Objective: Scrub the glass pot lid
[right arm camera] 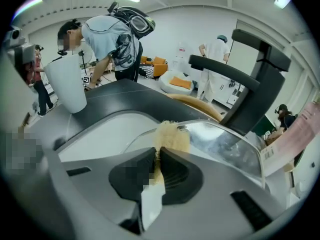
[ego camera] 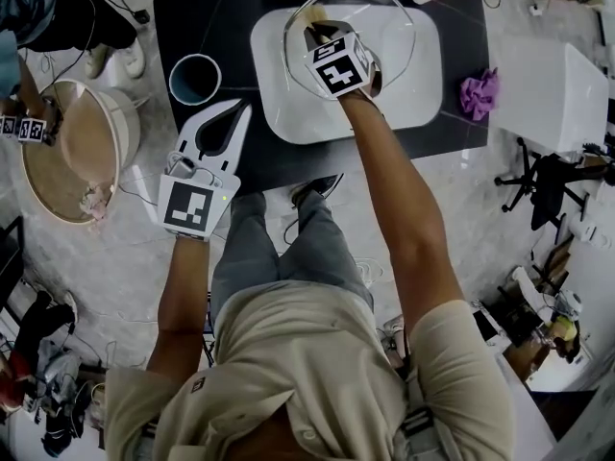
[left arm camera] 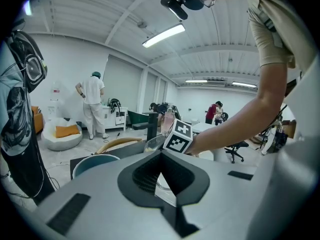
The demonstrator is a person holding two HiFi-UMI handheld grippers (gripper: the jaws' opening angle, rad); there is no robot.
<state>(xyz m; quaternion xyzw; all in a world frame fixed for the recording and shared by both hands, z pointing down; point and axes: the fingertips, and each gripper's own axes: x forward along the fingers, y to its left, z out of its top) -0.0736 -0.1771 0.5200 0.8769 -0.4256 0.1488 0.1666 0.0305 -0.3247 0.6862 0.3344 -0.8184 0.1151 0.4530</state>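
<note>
The glass pot lid [ego camera: 394, 27] rests tilted in a white basin [ego camera: 288, 113] on the black table [ego camera: 192, 17]. My right gripper [ego camera: 315, 29] is shut on a pale yellow fibrous scrubber [ego camera: 309, 15] that presses against the lid's near left rim. In the right gripper view the scrubber [right arm camera: 172, 136] sticks out past the right gripper [right arm camera: 156, 156] onto the glass lid [right arm camera: 225, 144]. My left gripper [ego camera: 240, 111] hovers at the table's near left edge, short of the basin, shut and empty. The left gripper [left arm camera: 161, 153] looks toward the lid [left arm camera: 152, 143] in its own view.
A teal cup [ego camera: 195, 78] stands on the table left of the basin. A purple cloth [ego camera: 478, 94] lies at the table's right end. A round wooden table [ego camera: 77, 147] stands on the floor to the left. Other people work around the room.
</note>
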